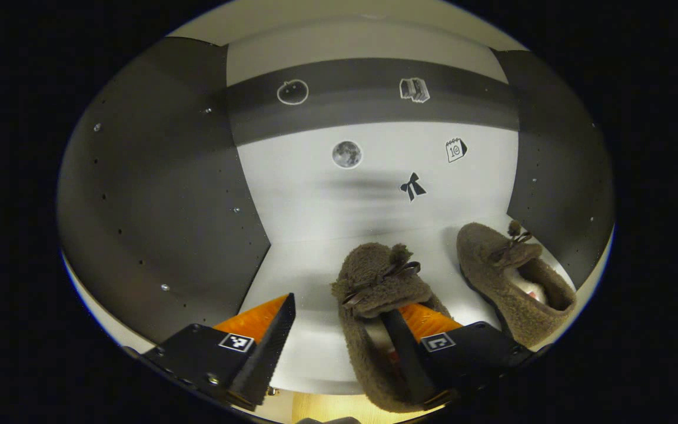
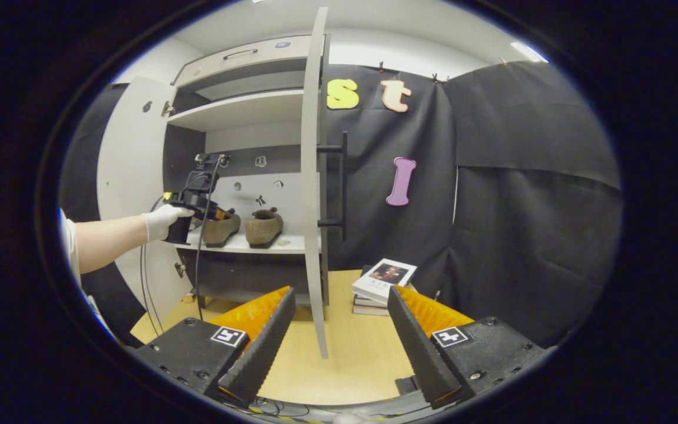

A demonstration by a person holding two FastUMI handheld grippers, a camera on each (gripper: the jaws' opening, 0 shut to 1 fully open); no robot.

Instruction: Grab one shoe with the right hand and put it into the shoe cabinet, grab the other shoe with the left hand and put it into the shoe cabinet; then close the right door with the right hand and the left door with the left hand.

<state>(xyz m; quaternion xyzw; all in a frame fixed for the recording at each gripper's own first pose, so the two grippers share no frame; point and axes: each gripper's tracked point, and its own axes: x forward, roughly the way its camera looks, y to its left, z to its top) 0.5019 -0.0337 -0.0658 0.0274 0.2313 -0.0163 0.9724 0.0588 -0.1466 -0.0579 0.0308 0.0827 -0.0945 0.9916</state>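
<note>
Two brown fuzzy shoes with bows stand on the white shelf (image 1: 315, 259) inside the shoe cabinet. The nearer shoe (image 1: 374, 294) lies at my left gripper (image 1: 339, 306), which is open: one finger reaches into the shoe's opening and the other stands apart from it on the left. The second shoe (image 1: 509, 277) sits further right, against the dark side wall. In the right gripper view a gloved hand holds the left gripper (image 2: 198, 206) at the left shoe (image 2: 221, 227), beside the other shoe (image 2: 264, 225). My right gripper (image 2: 340, 291) hangs open and empty before the right door's edge (image 2: 313, 176).
Both doors stand open: the left door (image 2: 130, 176) is swung wide, and the right door shows edge-on with a black handle (image 2: 340, 185). A stack of books (image 2: 383, 280) lies on the wooden surface (image 2: 345, 359) beside the cabinet. A cable (image 2: 198, 277) hangs from the left gripper.
</note>
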